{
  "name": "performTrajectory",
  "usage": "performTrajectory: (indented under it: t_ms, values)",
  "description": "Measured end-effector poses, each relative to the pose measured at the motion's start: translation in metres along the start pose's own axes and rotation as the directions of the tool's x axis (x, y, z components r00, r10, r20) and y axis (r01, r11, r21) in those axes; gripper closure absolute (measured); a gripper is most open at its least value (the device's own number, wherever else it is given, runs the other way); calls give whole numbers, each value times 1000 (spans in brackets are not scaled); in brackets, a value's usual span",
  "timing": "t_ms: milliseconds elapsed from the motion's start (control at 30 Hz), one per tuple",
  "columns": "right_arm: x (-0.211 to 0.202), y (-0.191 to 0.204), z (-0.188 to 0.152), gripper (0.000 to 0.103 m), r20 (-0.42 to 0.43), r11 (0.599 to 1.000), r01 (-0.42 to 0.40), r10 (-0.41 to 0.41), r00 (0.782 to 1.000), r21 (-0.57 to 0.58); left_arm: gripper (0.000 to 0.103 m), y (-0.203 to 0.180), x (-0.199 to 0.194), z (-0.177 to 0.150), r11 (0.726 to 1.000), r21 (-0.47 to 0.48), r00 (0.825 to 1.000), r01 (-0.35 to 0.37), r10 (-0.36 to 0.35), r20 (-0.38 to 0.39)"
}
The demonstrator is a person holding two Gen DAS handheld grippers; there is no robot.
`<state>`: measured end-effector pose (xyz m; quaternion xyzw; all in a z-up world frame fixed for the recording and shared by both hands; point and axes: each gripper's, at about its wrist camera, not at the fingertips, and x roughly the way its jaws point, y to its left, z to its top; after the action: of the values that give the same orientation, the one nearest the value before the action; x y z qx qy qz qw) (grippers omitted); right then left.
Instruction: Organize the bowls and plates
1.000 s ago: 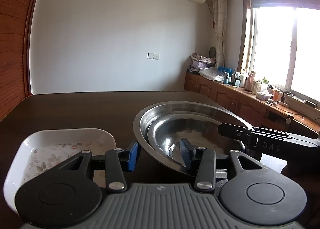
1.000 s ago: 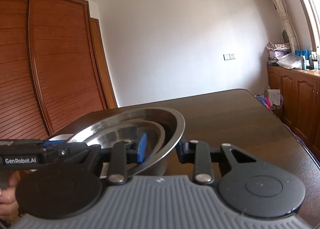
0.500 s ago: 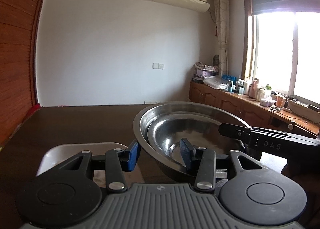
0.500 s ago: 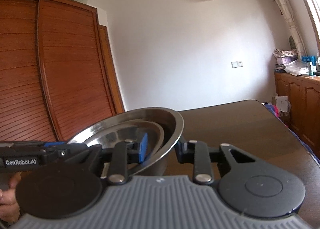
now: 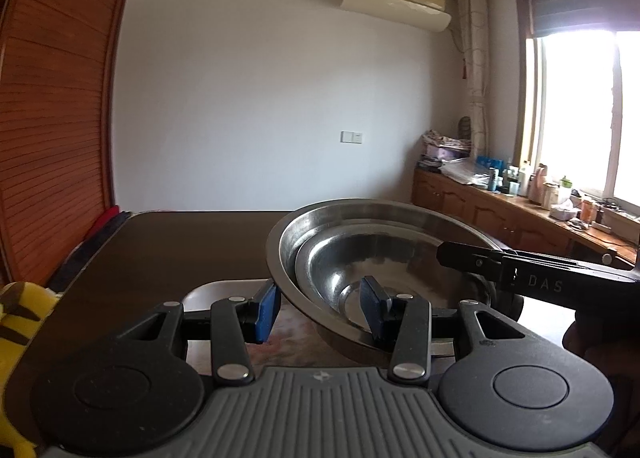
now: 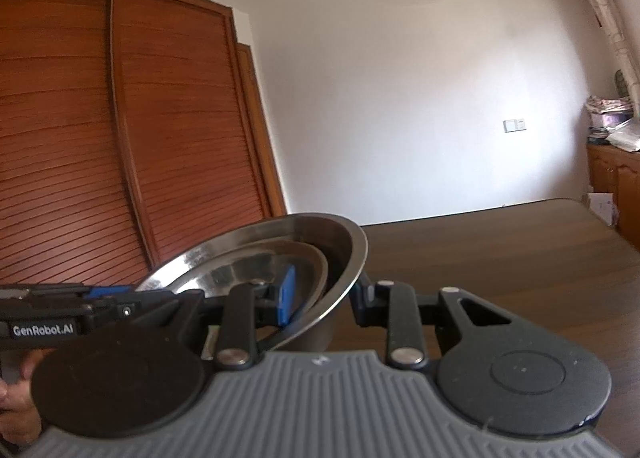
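The nested steel bowls [image 5: 384, 258] hang above the dark table [image 5: 180, 250], a smaller one inside the larger. The left gripper [image 5: 318, 312] straddles their near rim with a visible gap; whether it pinches, I cannot tell. The right gripper [image 6: 324, 294] clamps the opposite rim. Just below the bowls sits a white dish [image 5: 224, 290]; beyond them the table lies bare.

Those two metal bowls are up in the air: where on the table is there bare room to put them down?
The dark table is bare from the white dish back to the far wall, and on the cabinet side too. It is crowded near the grippers, where the dish sits under the stacked steel bowls.
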<state>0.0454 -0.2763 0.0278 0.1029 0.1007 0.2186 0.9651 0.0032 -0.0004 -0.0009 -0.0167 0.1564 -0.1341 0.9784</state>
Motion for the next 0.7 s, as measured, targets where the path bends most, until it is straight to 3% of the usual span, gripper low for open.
performTrajectory:
  t_ms: [333,700]
  values:
    - [11,21,-4,72,-37,998,-66,65,997,-20,32,26,-10,3,997,-16,997,-76,76,0]
    - [15,27,-7,72,-71,997,-68,65,995,-41,32,32,-6,-2,994,-44,995,-100,100,-12]
